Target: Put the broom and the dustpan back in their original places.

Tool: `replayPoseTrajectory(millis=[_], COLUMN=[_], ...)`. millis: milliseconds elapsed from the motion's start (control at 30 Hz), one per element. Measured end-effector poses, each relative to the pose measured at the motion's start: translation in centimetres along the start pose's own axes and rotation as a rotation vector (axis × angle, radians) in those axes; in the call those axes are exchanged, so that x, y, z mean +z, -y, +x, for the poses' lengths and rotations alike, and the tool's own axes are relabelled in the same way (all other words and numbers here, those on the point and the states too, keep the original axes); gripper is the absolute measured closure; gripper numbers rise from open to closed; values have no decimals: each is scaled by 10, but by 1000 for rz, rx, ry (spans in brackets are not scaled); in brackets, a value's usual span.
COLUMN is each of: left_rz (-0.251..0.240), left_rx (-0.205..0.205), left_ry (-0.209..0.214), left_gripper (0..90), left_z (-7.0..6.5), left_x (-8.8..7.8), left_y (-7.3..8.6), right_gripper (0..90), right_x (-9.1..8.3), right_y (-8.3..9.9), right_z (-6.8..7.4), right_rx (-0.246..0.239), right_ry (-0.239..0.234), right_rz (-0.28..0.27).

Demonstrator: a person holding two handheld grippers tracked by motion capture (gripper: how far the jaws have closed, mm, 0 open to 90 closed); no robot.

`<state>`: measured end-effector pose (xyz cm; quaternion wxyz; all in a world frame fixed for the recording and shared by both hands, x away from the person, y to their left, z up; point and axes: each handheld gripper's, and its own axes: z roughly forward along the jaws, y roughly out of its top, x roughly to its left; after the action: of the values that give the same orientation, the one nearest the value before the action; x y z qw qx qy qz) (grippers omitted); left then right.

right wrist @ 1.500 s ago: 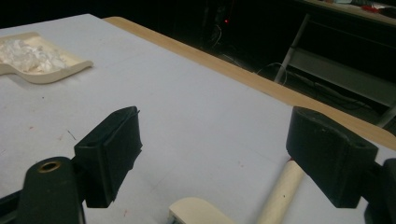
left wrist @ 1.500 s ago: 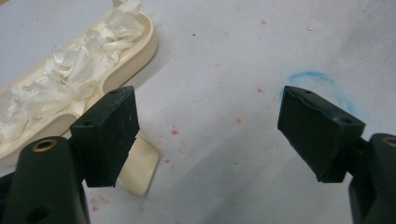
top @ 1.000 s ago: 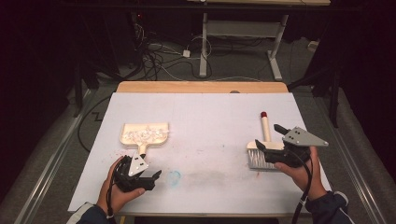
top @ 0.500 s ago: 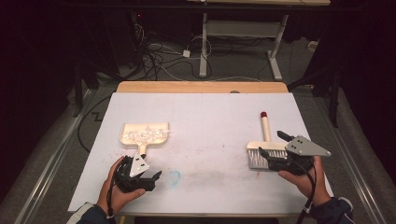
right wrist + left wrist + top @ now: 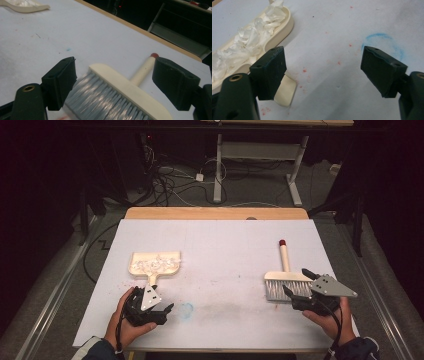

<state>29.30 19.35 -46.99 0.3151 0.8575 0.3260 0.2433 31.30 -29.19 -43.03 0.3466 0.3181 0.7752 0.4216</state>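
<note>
While right gripper [image 5: 299,292] fingers gape wide, brush [image 5: 287,281] bristles lie between them, handle pointing away; left gripper [image 5: 150,309] wide, dustpan [image 5: 155,264] just beyond.

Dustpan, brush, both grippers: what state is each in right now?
Dustpan: flat on the table, holding white scraps, not gripped.
Brush: lying flat, bristles toward the person, handle pointing away, not gripped.
Left gripper: open, jaws apart over the table by the dustpan's handle.
Right gripper: open, jaws apart on either side of the brush head.
Table: white sheet, faint blue ring and red specks.
</note>
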Motion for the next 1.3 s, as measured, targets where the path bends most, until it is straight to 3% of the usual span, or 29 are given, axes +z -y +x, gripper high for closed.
replayPoseTrajectory(millis=[200, 267, 500, 567, 833, 900, 1000, 1300], left_rz=[-5, -6, -21, -21, -31, -19, -25, -18], left_rx=[-1, -4, 1, 2, 4, 21, 7, 17], left_ry=[4, 6, 14, 18, 13, 9, 17, 18], left_gripper=[199, 199, 199, 198, 194, 193, 188, 188], left_z=[1, 1, 0, 0, -2, -2, 0, -2], left_x=[1, 1, 1, 1, -2, -1, 0, 2], left_y=[-1, -1, -3, -2, -1, -1, -2, -3], right_gripper=[206, 207, 207, 207, 203, 203, 204, 203], right_x=[-3, -5, -10, -11, -15, -15, -16, -18], right_y=[15, 20, 42, 46, 45, 45, 44, 42], right_z=[-1, -2, 2, 7, 10, 12, 13, 14], right_rx=[9, 35, 67, 51, 34, 25, 28, 8], right_ry=[5, 0, -4, -3, -12, -15, -12, -1], right_rz=[4, 5, 61, 80, 61, 68, 59, 52])
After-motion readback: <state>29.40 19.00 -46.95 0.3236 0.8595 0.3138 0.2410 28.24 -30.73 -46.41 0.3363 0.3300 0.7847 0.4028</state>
